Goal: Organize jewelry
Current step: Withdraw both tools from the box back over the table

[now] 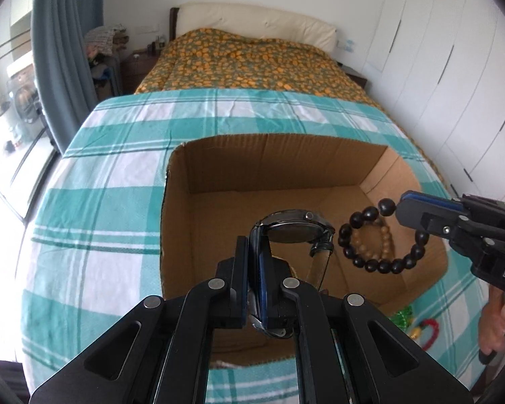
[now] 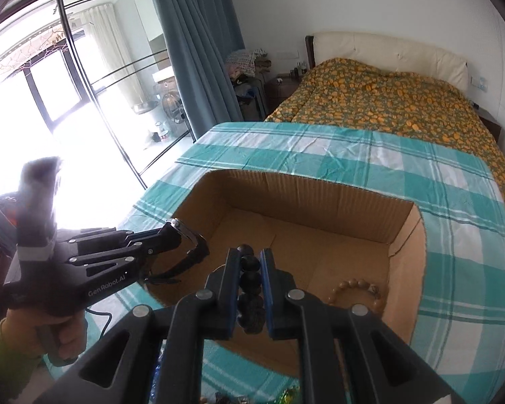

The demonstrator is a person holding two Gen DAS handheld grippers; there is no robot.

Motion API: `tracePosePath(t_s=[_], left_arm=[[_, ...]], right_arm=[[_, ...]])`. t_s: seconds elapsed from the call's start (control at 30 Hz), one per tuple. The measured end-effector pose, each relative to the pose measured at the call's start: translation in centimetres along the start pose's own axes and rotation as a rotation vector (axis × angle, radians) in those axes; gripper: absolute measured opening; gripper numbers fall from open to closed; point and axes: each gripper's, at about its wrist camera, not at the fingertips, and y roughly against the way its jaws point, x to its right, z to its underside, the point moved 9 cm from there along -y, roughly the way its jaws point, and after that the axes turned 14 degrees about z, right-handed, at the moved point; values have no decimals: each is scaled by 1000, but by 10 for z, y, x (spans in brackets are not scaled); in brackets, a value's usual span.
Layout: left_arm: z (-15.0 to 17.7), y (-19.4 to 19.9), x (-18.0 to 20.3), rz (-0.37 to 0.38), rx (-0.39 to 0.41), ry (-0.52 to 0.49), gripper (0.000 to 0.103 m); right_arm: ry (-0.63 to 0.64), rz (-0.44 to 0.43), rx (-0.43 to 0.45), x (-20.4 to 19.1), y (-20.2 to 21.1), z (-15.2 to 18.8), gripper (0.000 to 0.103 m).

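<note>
Since both pieces hang over open cardboard box (image 1: 219, 175) on checked cloth (image 1: 94, 208), drop looks next: box set near, top open, to collect jewelry. Left gripper (image 1: 252, 249) clenched on wristwatch (image 1: 296, 229) strap, near-left. Right gripper (image 2: 249, 266) clamps dark bead bracelet (image 1: 377, 266), right. Tan bead bracelet (image 2: 353, 289) already lies inside, near-right corner

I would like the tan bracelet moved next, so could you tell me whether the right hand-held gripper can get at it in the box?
Probably not yet: the right hand-held gripper is shut on the black bead bracelet, though the cardboard box stands open above the tan bracelet.
</note>
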Motion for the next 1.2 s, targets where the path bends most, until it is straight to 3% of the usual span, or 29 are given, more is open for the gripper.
tracePosePath(t_s=[0.1,0.13,0.17,0.23,0.27,0.37,0.5,0.57,0.77,1.0,1.2], left_arm=[[-2,-20,-7,-35,-30,-18,15],[-3,-23,-9,-59,-31,-22,27],[-3,-21,-13,-91,-25,-26,48],[-3,-7,-19,-131,20,-28,73],[-2,2,-20,-136,45,-24,80],[11,32,-20,-126,92,-14,84],[47,78,-13,-121,116,-37,91],[73,103,-10,-133,127,-51,97],[157,153,-4,-157,116,-38,98],[236,142,7,-132,66,78,99],[260,114,16,-167,54,74,99]], right_arm=[[-12,42,-107,17,-42,7,14],[-19,83,-114,27,-50,7,14],[-20,135,-111,37,-52,8,21],[-24,234,-71,57,-43,8,45],[-33,249,-48,63,-34,10,46],[-42,258,3,70,1,22,48],[3,293,58,65,51,56,61],[27,315,73,59,75,85,66],[35,389,57,49,120,193,68],[-93,374,22,46,135,272,73],[-139,350,-13,49,128,299,76]])
